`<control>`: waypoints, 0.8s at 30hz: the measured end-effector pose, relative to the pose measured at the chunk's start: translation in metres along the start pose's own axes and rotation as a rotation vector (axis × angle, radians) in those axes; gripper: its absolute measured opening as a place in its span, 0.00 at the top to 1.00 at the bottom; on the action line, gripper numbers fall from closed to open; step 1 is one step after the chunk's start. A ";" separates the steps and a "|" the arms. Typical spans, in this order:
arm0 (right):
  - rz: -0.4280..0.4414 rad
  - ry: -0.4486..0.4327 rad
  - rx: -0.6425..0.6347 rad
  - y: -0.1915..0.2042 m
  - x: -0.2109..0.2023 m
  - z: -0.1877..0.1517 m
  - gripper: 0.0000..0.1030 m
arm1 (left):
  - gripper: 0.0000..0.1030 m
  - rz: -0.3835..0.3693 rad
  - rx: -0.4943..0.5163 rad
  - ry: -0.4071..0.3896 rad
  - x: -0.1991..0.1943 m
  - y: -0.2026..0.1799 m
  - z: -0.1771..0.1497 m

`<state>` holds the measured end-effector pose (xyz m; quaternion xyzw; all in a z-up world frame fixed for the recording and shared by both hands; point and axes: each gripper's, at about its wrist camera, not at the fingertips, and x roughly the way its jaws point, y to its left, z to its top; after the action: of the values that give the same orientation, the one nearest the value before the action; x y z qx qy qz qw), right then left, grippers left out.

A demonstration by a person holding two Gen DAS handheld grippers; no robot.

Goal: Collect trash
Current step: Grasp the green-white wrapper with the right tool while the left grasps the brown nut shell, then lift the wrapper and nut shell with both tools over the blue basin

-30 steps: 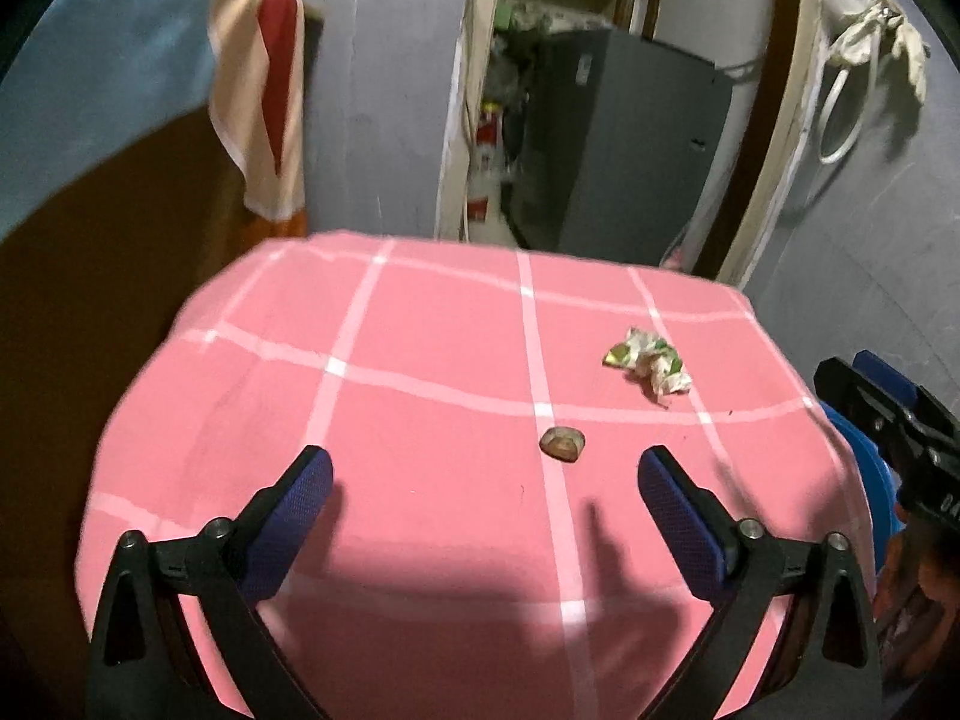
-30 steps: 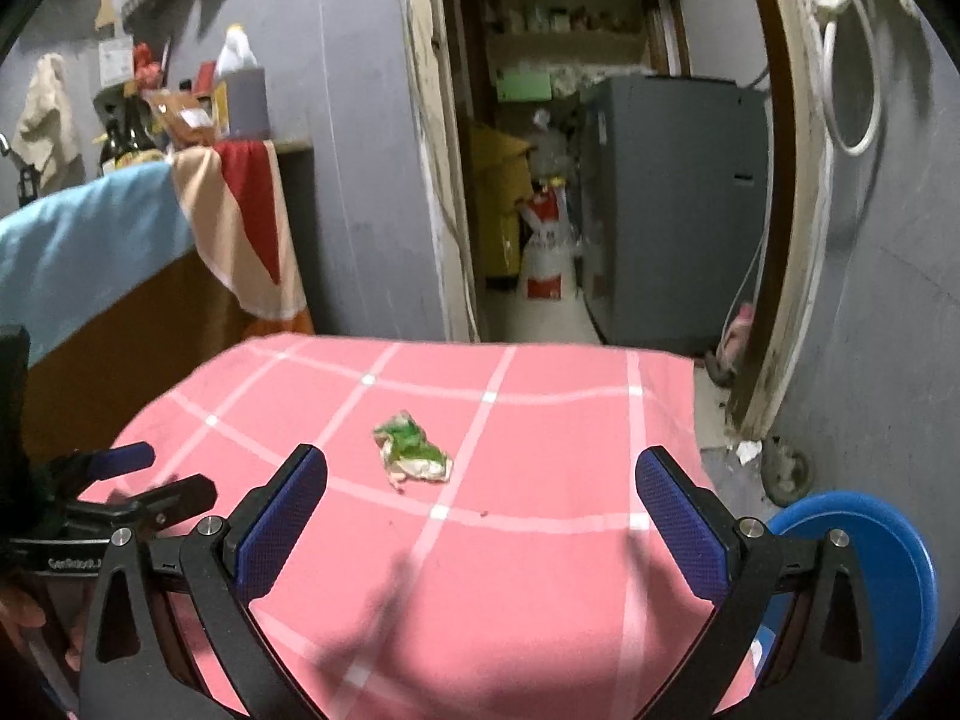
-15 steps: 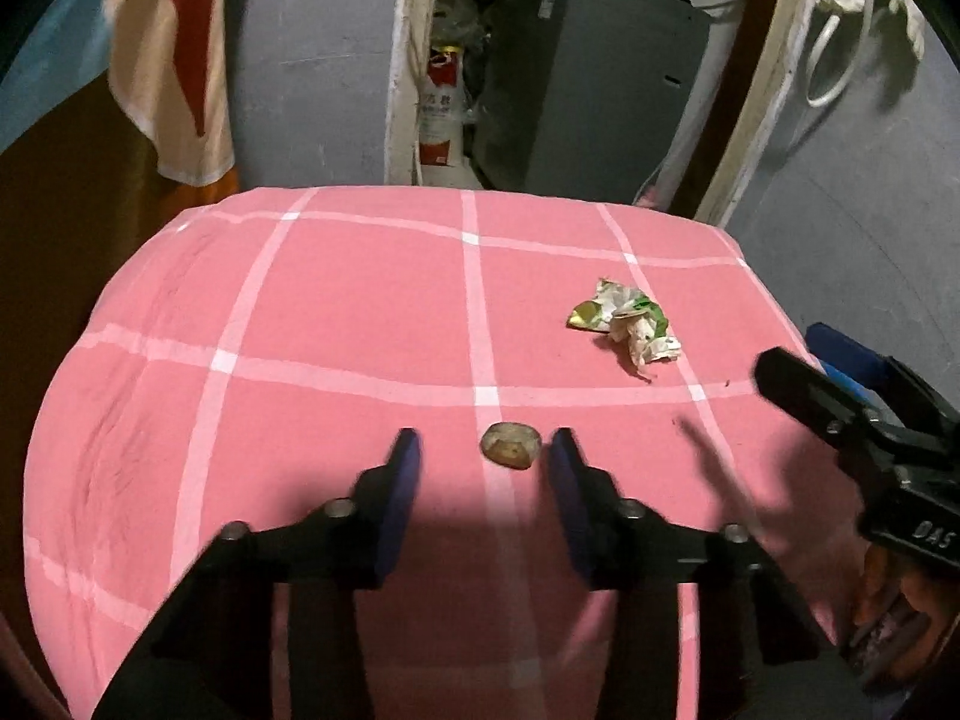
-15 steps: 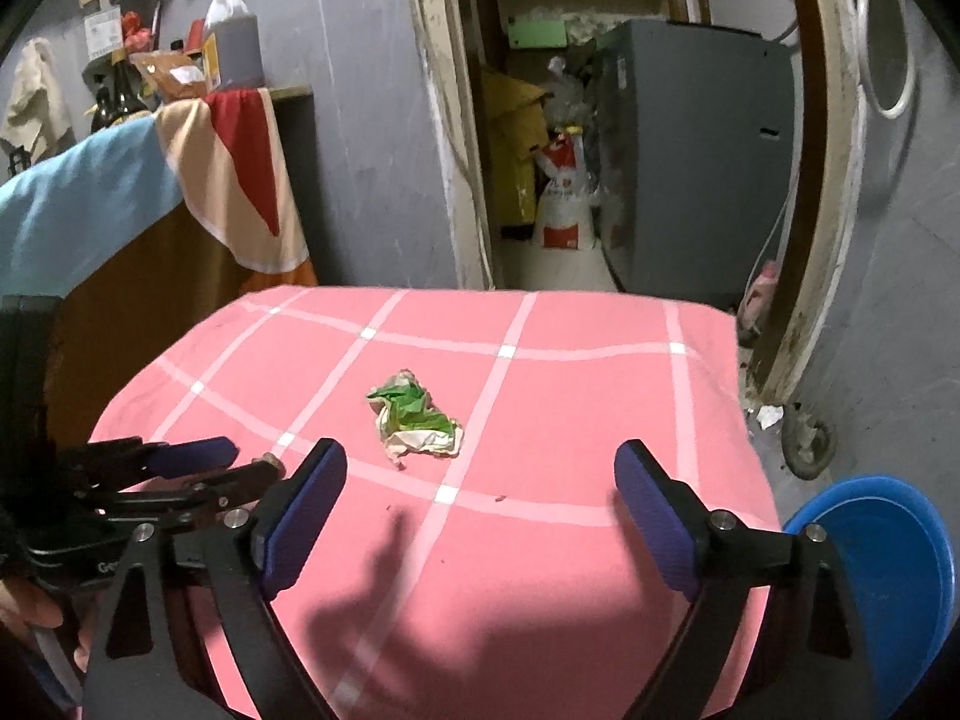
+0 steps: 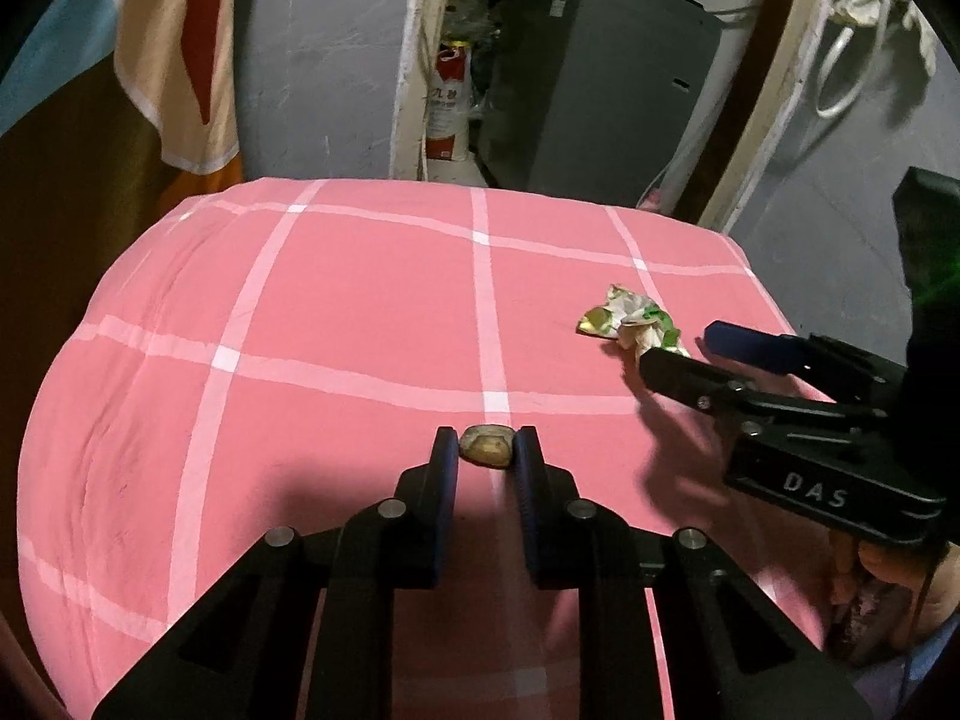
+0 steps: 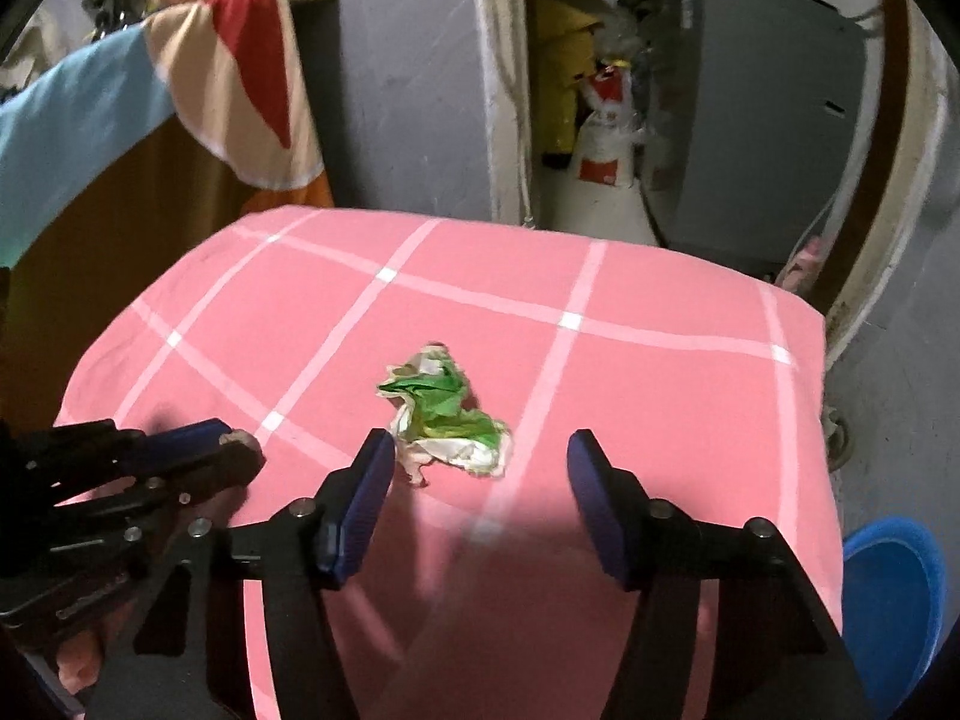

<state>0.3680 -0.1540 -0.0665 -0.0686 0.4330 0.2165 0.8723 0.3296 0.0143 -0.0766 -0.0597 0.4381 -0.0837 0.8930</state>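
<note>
Left gripper has closed from wide to narrow around the small brown scrap; its jaws are closing, pads at the scrap's sides, scrap not lifted off the pink checked tablecloth, mid-table toward the near edge. Right gripper has moved in on the crumpled green wrapper nearer the right edge; jaws half-wide and closing, wrapper just ahead, not pinched. Both pickups look imminent; blue bin sits below the right edge.
</note>
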 end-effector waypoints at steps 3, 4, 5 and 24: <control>0.015 0.026 -0.019 0.004 0.006 0.007 0.45 | 0.85 -0.003 -0.017 0.004 -0.001 0.004 0.003; 0.020 0.032 -0.024 0.005 0.007 0.010 0.48 | 0.85 -0.003 -0.019 0.005 -0.001 0.004 0.002; 0.024 0.034 -0.028 0.006 0.008 0.011 0.51 | 0.85 -0.002 -0.023 0.007 -0.002 0.004 0.003; 0.084 -0.056 0.067 -0.009 -0.028 -0.015 0.85 | 0.85 -0.036 -0.036 -0.052 -0.025 -0.013 0.000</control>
<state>0.3459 -0.1760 -0.0544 -0.0150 0.4178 0.2402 0.8761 0.3129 0.0071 -0.0551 -0.0857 0.4149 -0.0904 0.9013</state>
